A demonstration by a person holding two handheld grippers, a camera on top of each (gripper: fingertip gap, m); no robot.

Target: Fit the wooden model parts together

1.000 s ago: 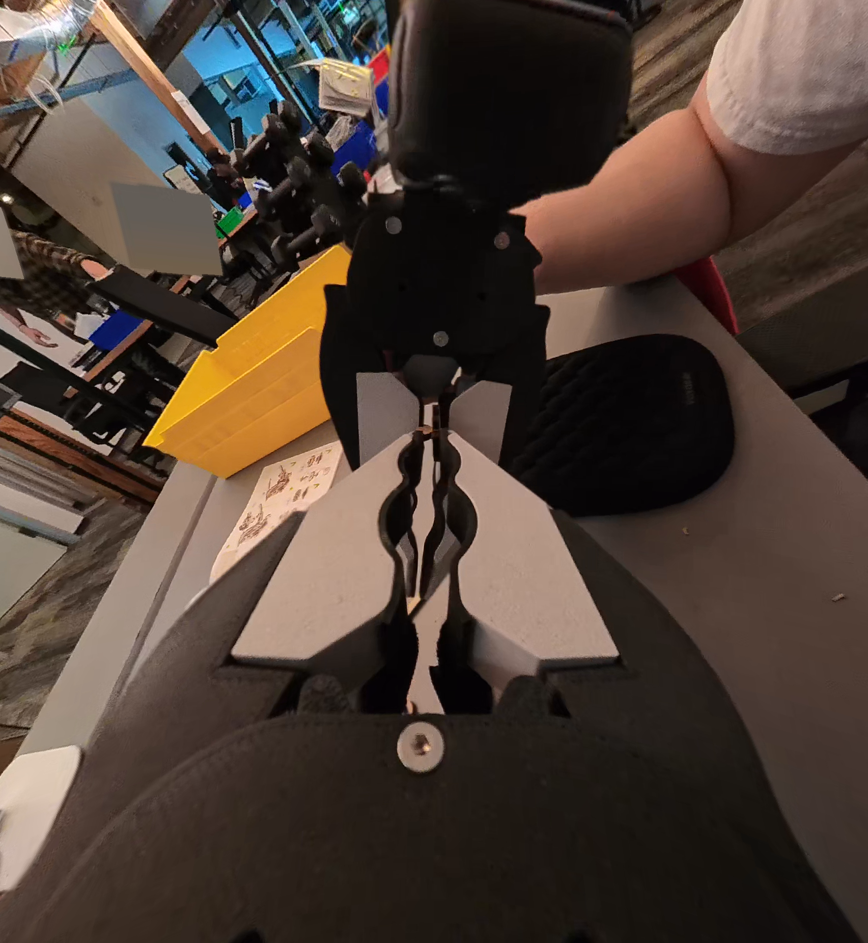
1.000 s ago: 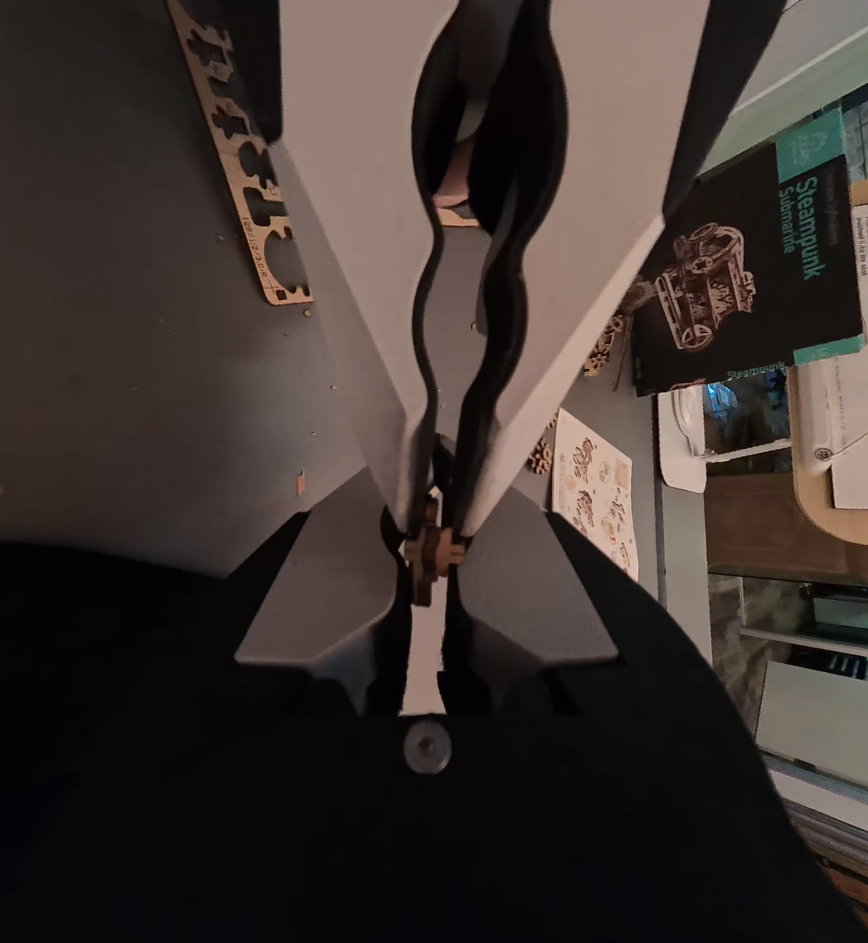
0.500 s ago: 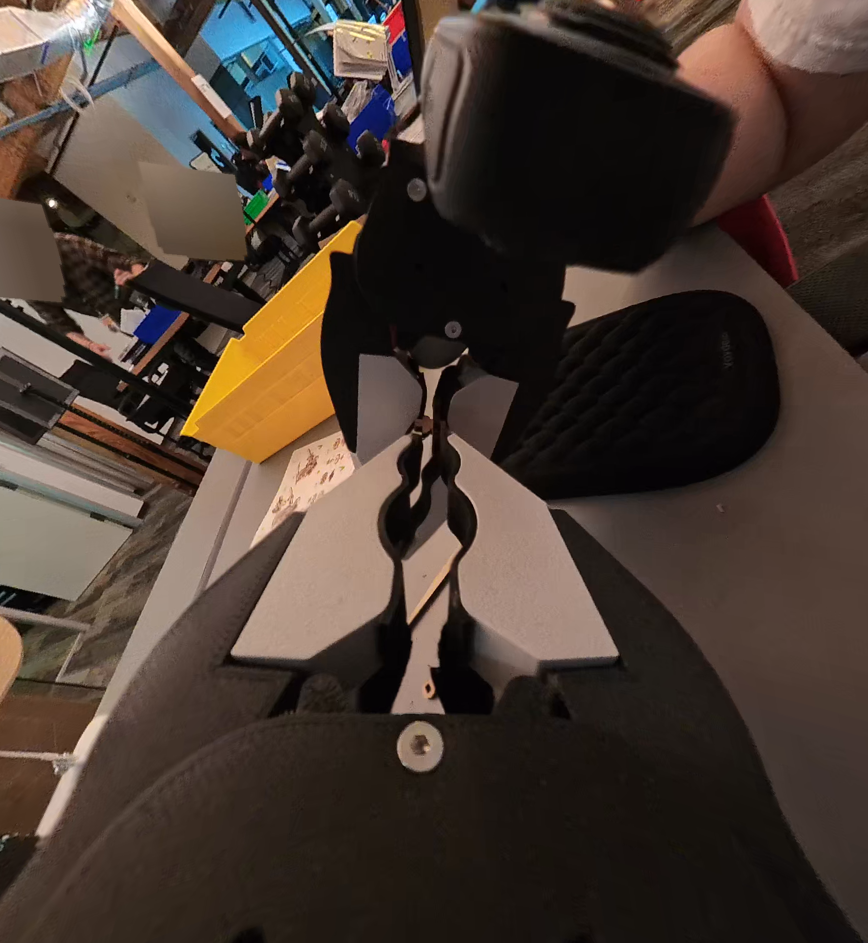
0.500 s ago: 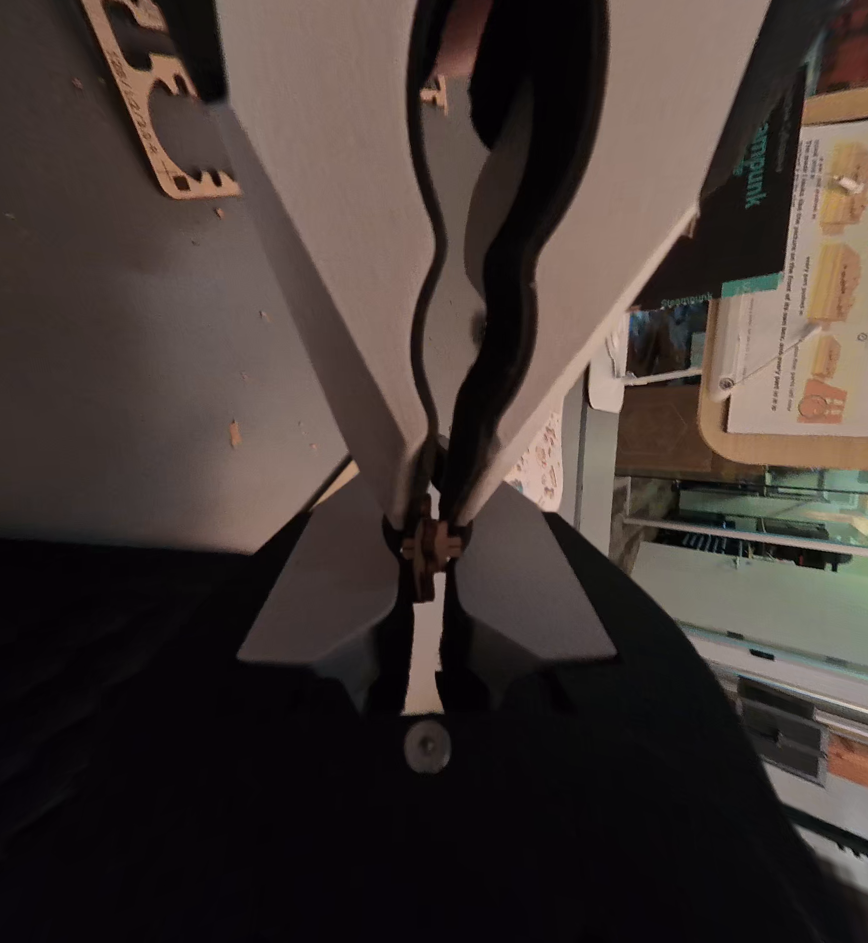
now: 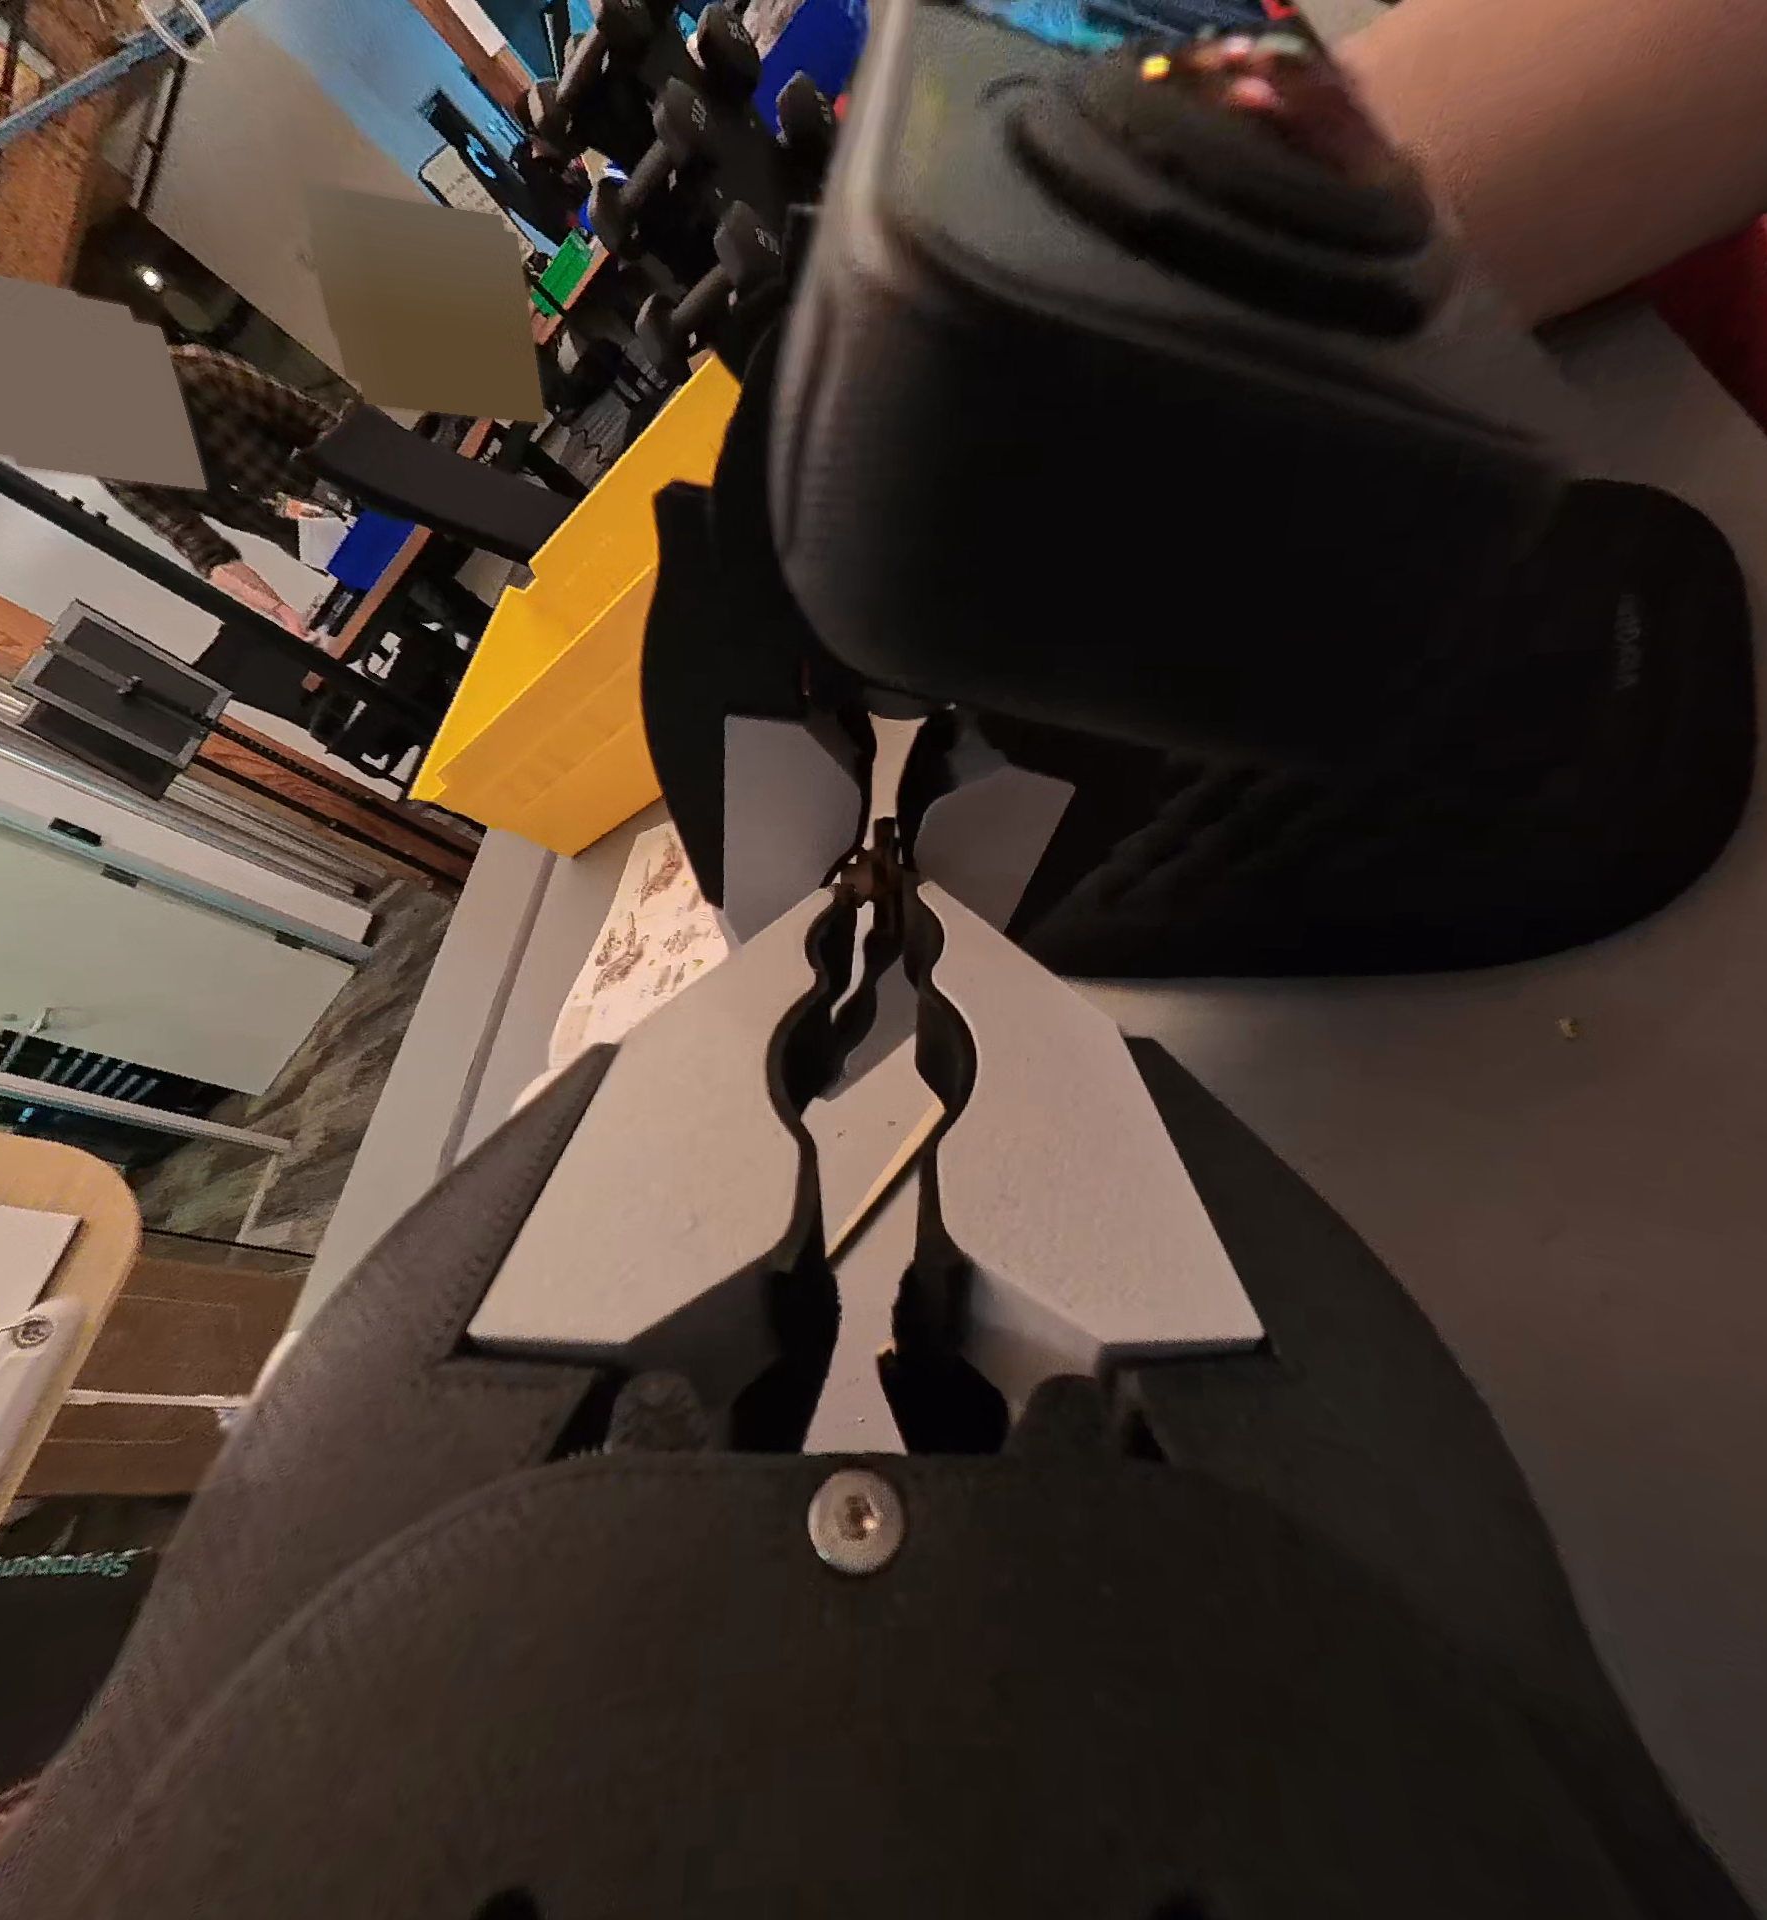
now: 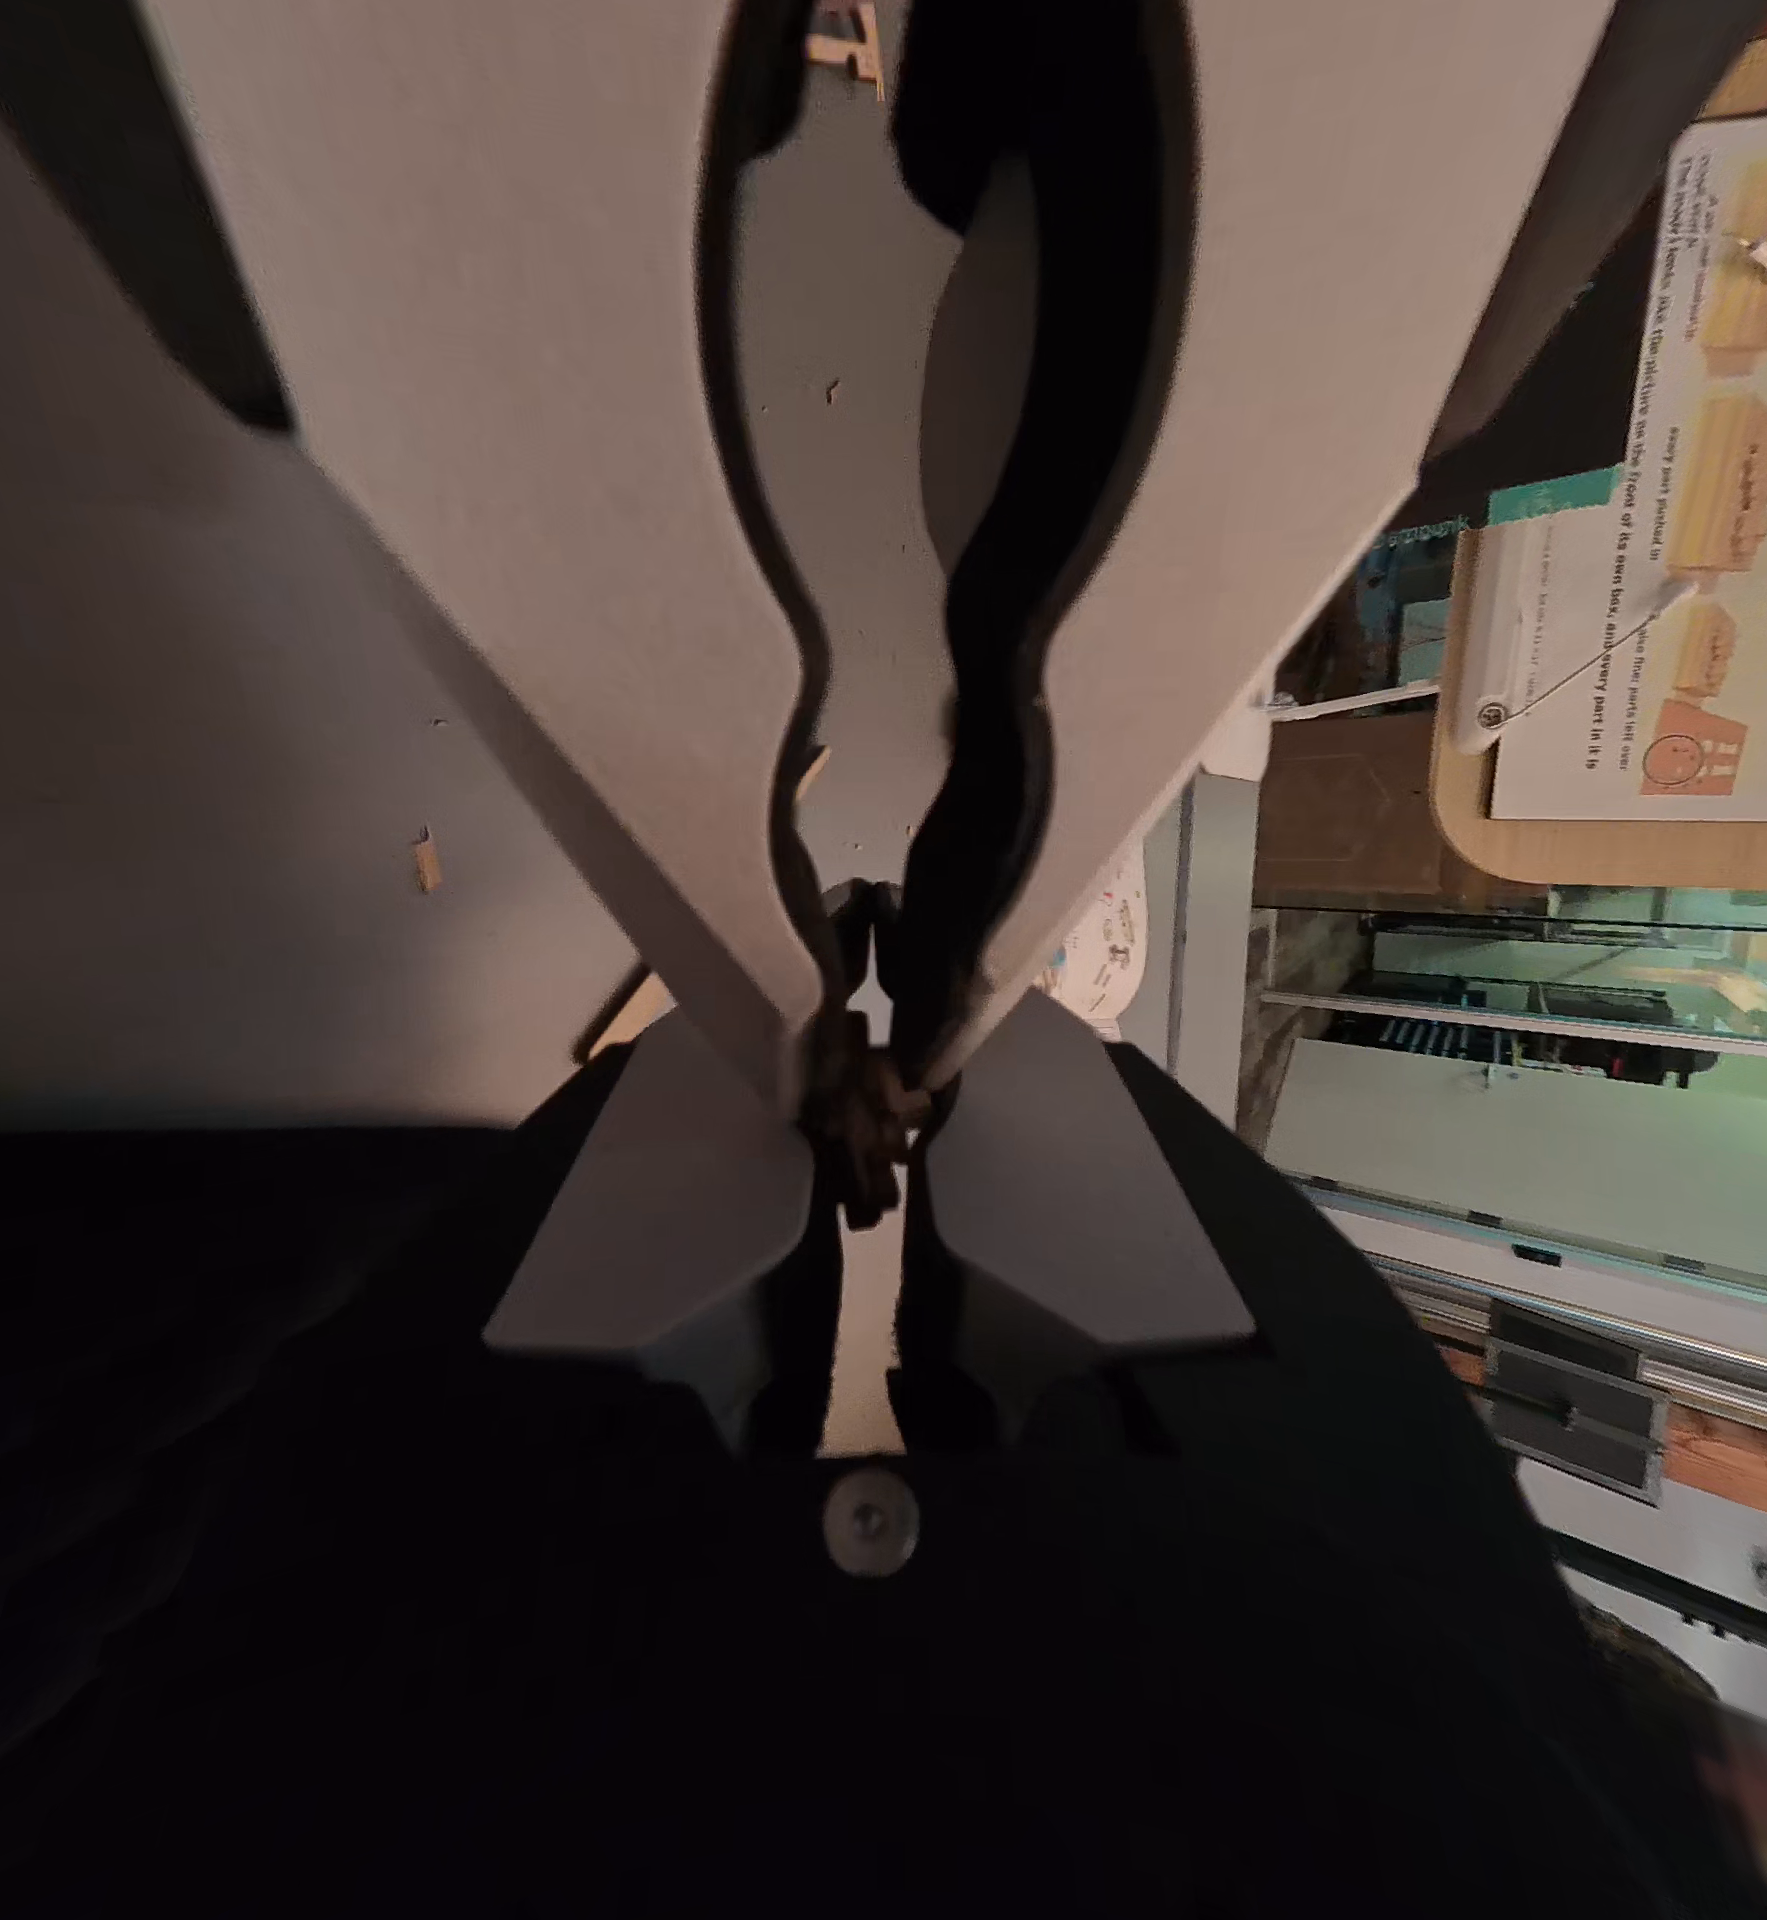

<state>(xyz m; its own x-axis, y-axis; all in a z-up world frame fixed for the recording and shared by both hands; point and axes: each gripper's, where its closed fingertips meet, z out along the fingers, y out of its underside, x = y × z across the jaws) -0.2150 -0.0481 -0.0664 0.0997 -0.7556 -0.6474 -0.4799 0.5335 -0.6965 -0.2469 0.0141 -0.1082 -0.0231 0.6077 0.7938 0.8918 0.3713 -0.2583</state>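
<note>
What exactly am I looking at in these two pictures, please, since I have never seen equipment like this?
These are two hand-held grippers, each with two grey fingers, worked by a person rather than a robot arm. Each carries a wide-angle camera that looks forward along its own fingers.

The left wrist view shows the left gripper at the bottom, with the right gripper facing it from above. The right wrist view shows the same meeting from the other side: the right gripper below, the left one reaching in from the top.

Both are shut, tip to tip, on small brown wooden model parts, which are too small and dark to make out in detail.

On the grey table lie a black quilted pad, a printed instruction sheet and a thin wooden stick. A yellow plastic bin stands at the far edge.
</note>
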